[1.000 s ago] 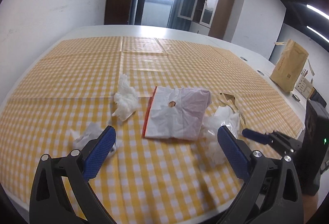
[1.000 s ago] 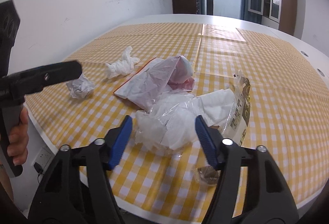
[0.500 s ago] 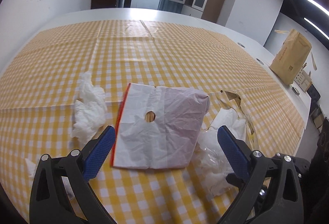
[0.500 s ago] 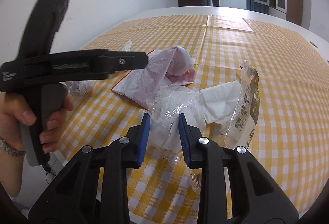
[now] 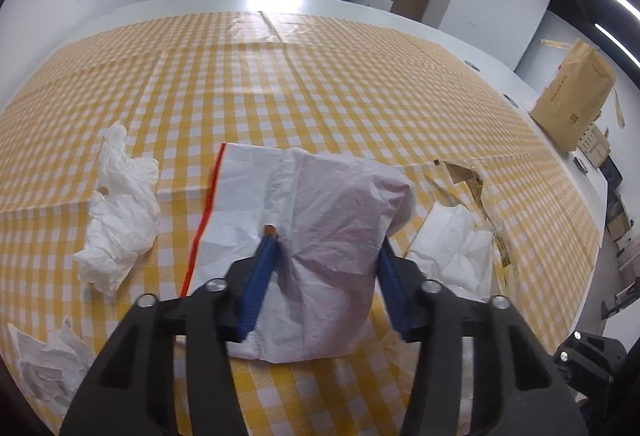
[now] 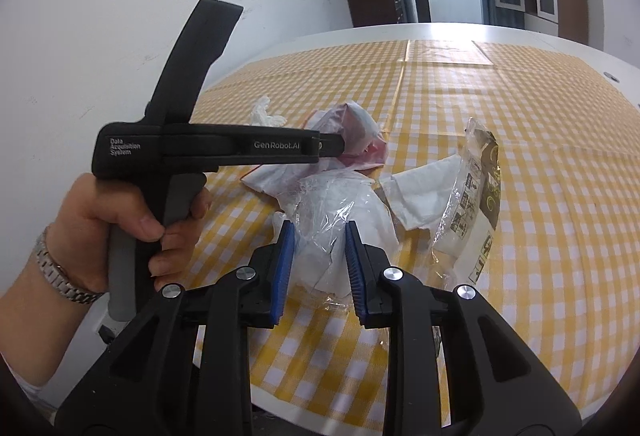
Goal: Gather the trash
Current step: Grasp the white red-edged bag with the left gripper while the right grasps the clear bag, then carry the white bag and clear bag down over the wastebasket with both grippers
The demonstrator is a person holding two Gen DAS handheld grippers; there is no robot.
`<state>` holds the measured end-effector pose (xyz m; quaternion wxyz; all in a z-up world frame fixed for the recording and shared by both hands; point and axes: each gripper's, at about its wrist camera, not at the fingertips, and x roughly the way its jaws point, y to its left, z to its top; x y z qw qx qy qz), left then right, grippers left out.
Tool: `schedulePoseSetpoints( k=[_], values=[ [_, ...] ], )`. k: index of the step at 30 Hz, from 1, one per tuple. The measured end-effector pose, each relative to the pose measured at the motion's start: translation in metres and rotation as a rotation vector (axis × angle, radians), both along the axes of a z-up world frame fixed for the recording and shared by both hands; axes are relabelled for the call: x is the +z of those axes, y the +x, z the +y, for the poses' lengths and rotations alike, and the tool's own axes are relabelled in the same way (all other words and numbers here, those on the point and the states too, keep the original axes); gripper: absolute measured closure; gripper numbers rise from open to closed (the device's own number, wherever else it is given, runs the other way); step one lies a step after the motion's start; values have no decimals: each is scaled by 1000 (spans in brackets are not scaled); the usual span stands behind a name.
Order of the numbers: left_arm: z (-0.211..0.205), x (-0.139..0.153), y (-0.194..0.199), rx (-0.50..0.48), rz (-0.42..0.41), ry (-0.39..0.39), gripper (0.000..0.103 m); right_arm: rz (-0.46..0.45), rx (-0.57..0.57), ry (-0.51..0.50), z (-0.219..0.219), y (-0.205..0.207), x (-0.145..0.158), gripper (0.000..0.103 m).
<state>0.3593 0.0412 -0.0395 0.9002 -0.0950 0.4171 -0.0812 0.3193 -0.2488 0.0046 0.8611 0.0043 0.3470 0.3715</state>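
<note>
Trash lies mid-desk [image 5: 360, 75]: left claw [image 5: 326, 276] pinches the bag [image 5: 336, 220], right claw [image 6: 318, 260] seemingly squeezes the plastic wad [image 6: 344, 211]. Next: lift the wad into the bag.

White counter [image 5: 460, 35] covered by yellow-checked cloth [image 5: 320, 83]. On cloth: white bag [image 5: 320, 220] with red edge at centre, crumpled tissue [image 5: 120, 211] left of it, paper wad [image 5: 44, 364] at near left corner, clear plastic over white paper [image 6: 344, 211] right of bag, printed wrapper [image 6: 476, 195] just beyond. Brown paper bag [image 5: 572, 99] at far right edge.
</note>
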Motion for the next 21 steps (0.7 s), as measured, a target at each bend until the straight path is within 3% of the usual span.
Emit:
schedulePoseSetpoints(
  k=[1,5,12,21],
  values=[
    [0,2,-2,7,-15,6,72,-8,0,1,-1,-2,2,79],
    [9,16,-19,37,-83,5,86,-32,13,-4,-2,-9,8,79],
    [20,48,-55,78,-172,4,89,-70,25,29,-4,-31,22,79],
    [37,72,-107,110,-249,-59,91,-116,5,26,-10,-55,40,79]
  ],
)
